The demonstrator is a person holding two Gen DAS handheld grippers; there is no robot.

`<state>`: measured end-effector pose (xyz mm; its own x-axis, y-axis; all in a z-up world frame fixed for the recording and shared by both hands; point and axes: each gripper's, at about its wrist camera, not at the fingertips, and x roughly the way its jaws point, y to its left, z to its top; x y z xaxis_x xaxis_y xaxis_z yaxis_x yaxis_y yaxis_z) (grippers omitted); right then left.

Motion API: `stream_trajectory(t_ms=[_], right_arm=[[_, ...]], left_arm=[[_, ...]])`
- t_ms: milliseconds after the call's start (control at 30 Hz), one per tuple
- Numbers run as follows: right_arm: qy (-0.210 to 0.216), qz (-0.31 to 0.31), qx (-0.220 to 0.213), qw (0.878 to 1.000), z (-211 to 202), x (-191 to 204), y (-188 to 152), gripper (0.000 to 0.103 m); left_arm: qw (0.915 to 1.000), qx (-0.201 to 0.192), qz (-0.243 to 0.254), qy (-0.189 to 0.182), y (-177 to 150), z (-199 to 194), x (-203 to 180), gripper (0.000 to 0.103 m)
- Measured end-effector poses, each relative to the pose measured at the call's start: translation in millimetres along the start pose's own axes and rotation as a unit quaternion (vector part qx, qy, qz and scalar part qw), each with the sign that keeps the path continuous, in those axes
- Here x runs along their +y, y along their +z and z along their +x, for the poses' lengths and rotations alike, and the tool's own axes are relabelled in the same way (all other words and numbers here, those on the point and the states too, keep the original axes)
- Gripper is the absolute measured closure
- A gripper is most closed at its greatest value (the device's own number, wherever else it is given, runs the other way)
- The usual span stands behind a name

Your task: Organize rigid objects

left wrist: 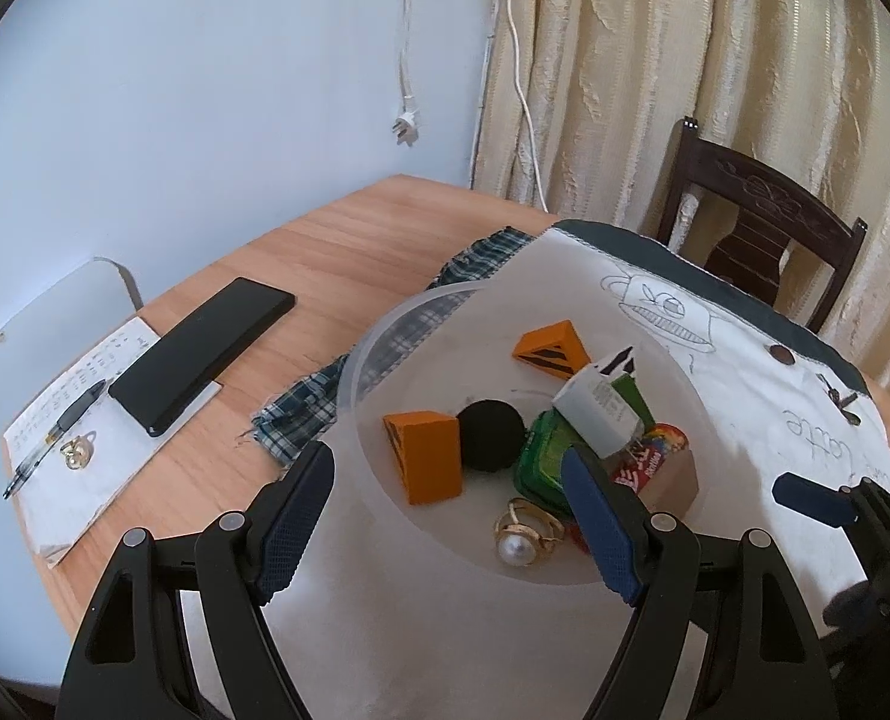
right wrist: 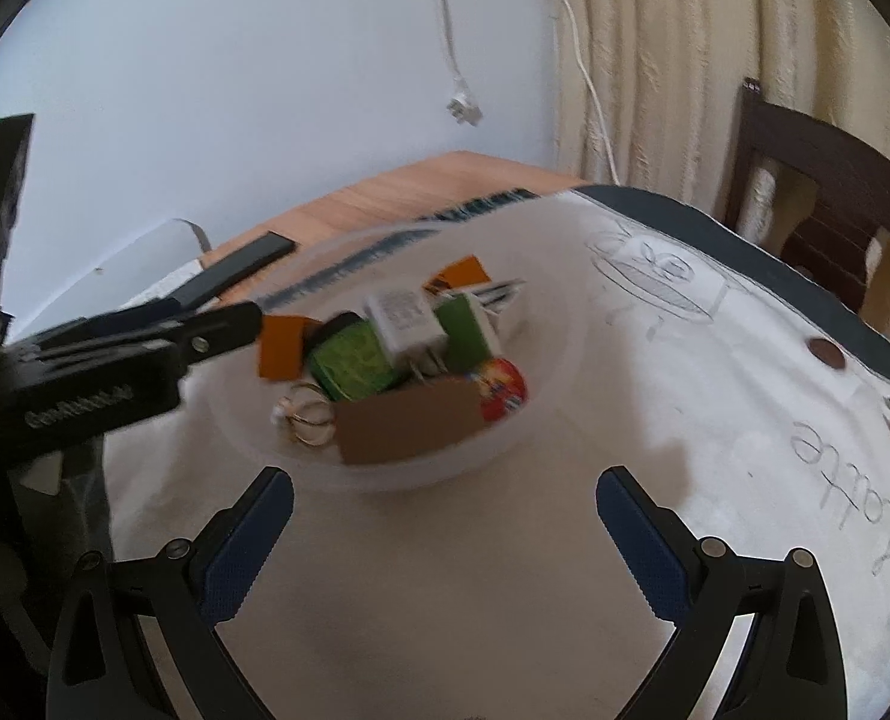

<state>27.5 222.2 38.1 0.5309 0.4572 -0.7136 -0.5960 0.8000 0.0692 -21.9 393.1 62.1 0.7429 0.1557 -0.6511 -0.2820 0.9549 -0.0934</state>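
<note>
Tongs on both sides hang spread and empty over a translucent plastic bowl (left wrist: 354,360) set on a white cloth (left wrist: 745,372) atop the wooden desk (left wrist: 348,252). The left tongs (left wrist: 445,516) straddle the bowl's near rim, one finger outside it and one inside; the right tongs (right wrist: 445,546) wait just short of the bowl, pinching nothing. Ahead of the left tongs, inside the bowl, lie two orange wedges (left wrist: 426,456) (one near, one at the far side), a black ball (left wrist: 493,435), a green case (left wrist: 544,462), a white charger (left wrist: 595,414), a cardboard box (left wrist: 676,477) and a pearl ring (left wrist: 526,534). Well off to the left tongs' left, a black phone (left wrist: 204,354) and a pen (left wrist: 54,438) rest on a notepad (left wrist: 84,468).
</note>
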Motion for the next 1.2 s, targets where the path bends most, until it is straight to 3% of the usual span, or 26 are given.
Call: stream_trajectory(t_ms=[333, 467, 600, 833, 1067, 1200], right_arm=[[-0.044, 0.063, 0.017, 0.997, -19.5, -48.3, -29.2, 0.0], [-0.08, 0.086, 0.022, 0.993, -30.5, -69.5, -40.7, 0.0], [-0.133, 0.122, 0.031, 0.983, -42.0, -96.2, -55.5, 0.0], [-0.185, 0.195, 0.04, 0.962, -65.6, -141.9, -82.6, 0.0], [-0.216, 0.245, 0.061, 0.943, -76.7, -173.7, -107.8, 0.0], [-0.221, 0.24, 0.064, 0.943, -77.9, -174.7, -115.0, 0.0]], left_arm=[[0.9984, 0.012, 0.048, -0.029, -5.4, -4.0, -43.3, 0.024], [0.9963, 0.011, 0.075, -0.042, -8.2, -8.6, -67.2, 0.024], [0.9927, 0.015, 0.102, -0.063, -14.1, -11.8, -95.8, 0.02], [0.9763, 0.052, 0.178, -0.111, -37.9, 0.4, -167.9, 0.02], [0.9676, 0.097, 0.196, -0.126, -47.2, 24.6, -205.5, 0.02], [0.9657, 0.115, 0.197, -0.124, -47.8, 36.5, -217.3, 0.02]])
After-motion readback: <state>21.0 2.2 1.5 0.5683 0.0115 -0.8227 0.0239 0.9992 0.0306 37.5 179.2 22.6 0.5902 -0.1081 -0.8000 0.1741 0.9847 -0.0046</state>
